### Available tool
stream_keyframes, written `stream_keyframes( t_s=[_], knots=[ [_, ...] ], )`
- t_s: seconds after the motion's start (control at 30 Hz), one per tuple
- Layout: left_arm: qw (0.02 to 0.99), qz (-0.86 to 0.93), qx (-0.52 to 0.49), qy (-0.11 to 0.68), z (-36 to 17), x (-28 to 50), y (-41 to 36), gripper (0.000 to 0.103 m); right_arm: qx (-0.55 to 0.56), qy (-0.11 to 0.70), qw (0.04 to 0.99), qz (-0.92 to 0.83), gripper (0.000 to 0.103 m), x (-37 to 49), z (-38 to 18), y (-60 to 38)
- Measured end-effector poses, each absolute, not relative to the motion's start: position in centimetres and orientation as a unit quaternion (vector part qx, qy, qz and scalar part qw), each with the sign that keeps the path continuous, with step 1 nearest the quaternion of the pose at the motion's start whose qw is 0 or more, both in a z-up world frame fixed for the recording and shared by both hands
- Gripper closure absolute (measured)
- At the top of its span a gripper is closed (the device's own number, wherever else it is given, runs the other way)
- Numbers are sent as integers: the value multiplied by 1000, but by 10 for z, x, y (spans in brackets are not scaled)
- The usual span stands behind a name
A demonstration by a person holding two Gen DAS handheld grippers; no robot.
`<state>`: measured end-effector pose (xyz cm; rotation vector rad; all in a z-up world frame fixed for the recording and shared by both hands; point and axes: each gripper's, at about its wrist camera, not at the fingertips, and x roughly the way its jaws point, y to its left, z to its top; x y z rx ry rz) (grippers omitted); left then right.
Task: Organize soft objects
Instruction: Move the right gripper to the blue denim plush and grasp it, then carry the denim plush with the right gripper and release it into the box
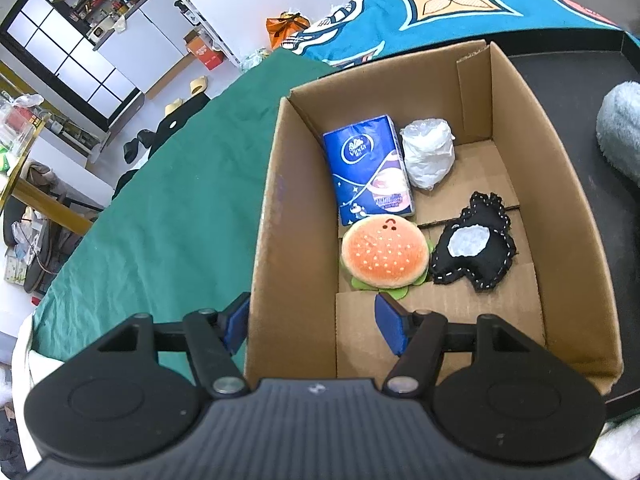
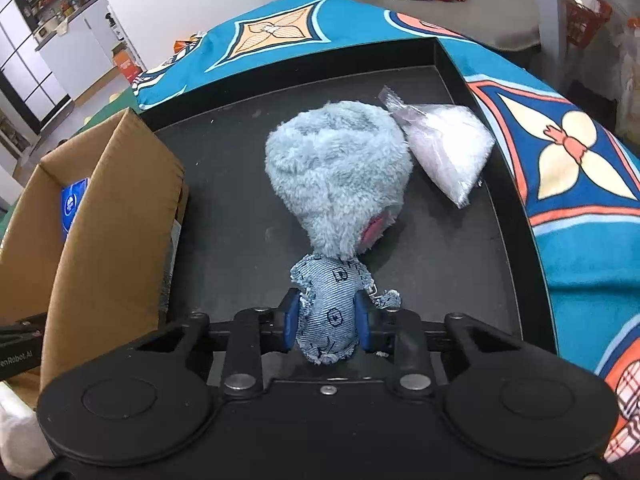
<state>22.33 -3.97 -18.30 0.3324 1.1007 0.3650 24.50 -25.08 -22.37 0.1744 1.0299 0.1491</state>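
- In the right wrist view, the right gripper (image 2: 327, 322) is seen at lower centre, its blue pads (image 2: 291, 320) pressed against both sides of the denim body of a plush toy (image 2: 336, 184).
- The toy's fluffy grey-blue head is seen above the fingers, in the middle of the frame, with a pink patch showing on its lower right side.
- The toy lies over a black tray (image 2: 496, 280); whether its head rests on the tray floor cannot be told.
- A clear bag of white filling (image 2: 448, 148) is lying on the tray at the upper right of the toy's head, touching or just beside it.
- A cardboard box (image 2: 108, 220) is seen at the left edge of this view, standing just beside the tray.
- In the left wrist view, the left gripper (image 1: 312, 326) is seen at lower centre with its fingers set apart on either side of the box's near-left wall (image 1: 288, 240); one pad is outside, one inside, and whether they press the cardboard cannot be told.
- Inside the box are seen a blue tissue pack (image 1: 368, 172), a white wrapped bundle (image 1: 428, 152), a plush hamburger (image 1: 384, 256) and a black stitched plush (image 1: 476, 252).
- The tissue pack and bundle occupy the upper part of the box; the hamburger and black plush lie side by side below them.
- A green cloth (image 1: 172, 200) covers the surface at the left of the box.
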Motion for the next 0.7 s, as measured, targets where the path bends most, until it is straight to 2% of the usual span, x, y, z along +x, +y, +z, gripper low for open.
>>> stream_keyframes(
  t_s=[0.7],
  knots=[
    [853, 162, 92, 488, -159, 207, -24, 38, 74, 443, 889, 91, 76, 228, -163, -238]
  ],
)
